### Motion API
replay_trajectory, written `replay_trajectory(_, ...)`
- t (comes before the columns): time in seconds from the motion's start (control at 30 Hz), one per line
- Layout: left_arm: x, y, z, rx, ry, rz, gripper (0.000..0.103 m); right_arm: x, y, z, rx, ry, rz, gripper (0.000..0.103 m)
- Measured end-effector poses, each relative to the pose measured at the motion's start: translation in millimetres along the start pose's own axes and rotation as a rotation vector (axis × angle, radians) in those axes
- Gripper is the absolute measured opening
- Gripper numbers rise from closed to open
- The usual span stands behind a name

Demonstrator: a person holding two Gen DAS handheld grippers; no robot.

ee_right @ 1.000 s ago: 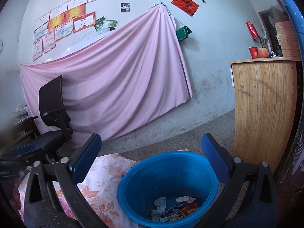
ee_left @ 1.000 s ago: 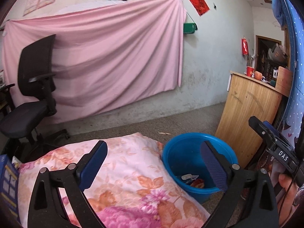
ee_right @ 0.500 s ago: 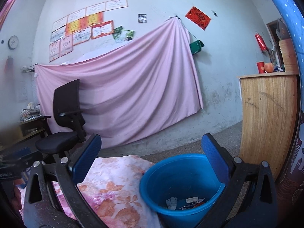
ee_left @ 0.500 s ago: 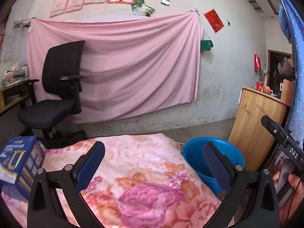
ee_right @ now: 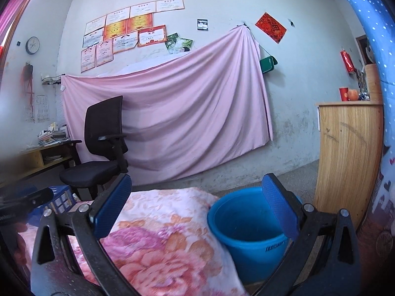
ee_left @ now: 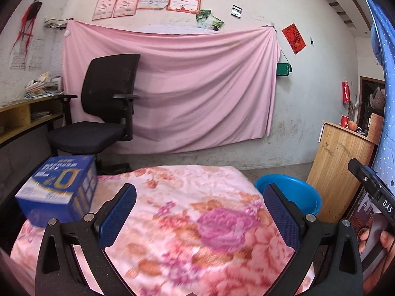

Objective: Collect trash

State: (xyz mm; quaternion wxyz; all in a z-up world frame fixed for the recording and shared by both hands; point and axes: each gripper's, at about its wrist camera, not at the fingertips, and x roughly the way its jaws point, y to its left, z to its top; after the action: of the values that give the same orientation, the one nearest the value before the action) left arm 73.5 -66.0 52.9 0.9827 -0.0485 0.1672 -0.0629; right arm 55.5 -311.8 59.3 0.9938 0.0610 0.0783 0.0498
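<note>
A blue plastic bucket (ee_right: 244, 224) stands on the floor at the right edge of a pink floral blanket (ee_left: 197, 222); in the left wrist view the bucket (ee_left: 293, 194) shows only its rim behind the right finger. Its contents are hidden from this angle. My left gripper (ee_left: 200, 212) hangs open over the blanket with nothing between its fingers. My right gripper (ee_right: 197, 207) is open too, empty, straddling the blanket's edge and the bucket. A blue carton (ee_left: 59, 192) rests on the blanket at the left.
A black office chair (ee_left: 103, 118) stands beyond the blanket, before a pink cloth hung on the wall. A wooden cabinet (ee_right: 348, 157) rises right of the bucket. A wooden desk (ee_left: 22, 120) with papers is at the left. A hand (ee_left: 387, 241) holds the other gripper's body.
Both grippers have risen and swung left, away from the bucket. The trash in the bucket has dropped out of sight, and the blue carton has come into view. Both stay open.
</note>
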Motion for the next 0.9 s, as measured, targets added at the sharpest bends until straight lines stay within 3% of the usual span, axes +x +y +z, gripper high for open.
replay_trajectory(0.27,-34.5,14.9,-27.9,0.005,-0.018,0.018,0.101,-32.1,29.5,-16.9,-0.015,0.035,-0.006,0.103)
replay_trajectory(0.9,-95.8,57.2,-63.5,-0.015,-0.059,0.09,0.101,-95.9,87.7,-52.0,-0.045,0.017,0.001,0.103)
